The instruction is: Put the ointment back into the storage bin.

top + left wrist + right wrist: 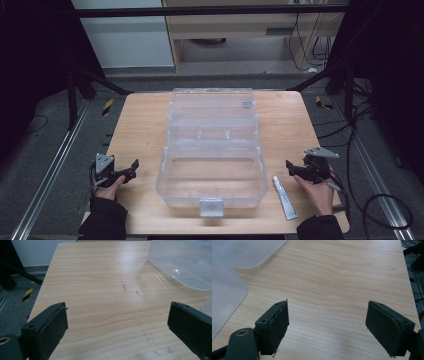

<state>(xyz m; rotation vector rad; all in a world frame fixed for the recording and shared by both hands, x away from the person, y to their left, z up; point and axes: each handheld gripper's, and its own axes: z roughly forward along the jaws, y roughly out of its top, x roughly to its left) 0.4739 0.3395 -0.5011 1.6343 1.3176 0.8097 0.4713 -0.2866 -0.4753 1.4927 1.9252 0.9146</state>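
At the centre of the wooden table (145, 125) stands a clear plastic box (212, 172), its lid (212, 107) thrown back toward twelve o'clock. The latch tab (211, 206) sits on the box's front wall, at six o'clock. At about four o'clock from the box, just beside its right front corner, a small white tube (284, 197) lies flat on the wood, running roughly from eleven to five o'clock.

The left gripper (133, 168) hovers at nine o'clock from the box, near its left wall but apart from it, held in the person's left hand (107, 186). Its jaws stand wide apart with bare wood between them, as the left gripper view confirms.

The right gripper (291, 168) sits at three o'clock from the box, near the tube's upper end without touching it, carried by the right hand (317, 192). Its jaws are likewise spread wide, holding nothing.
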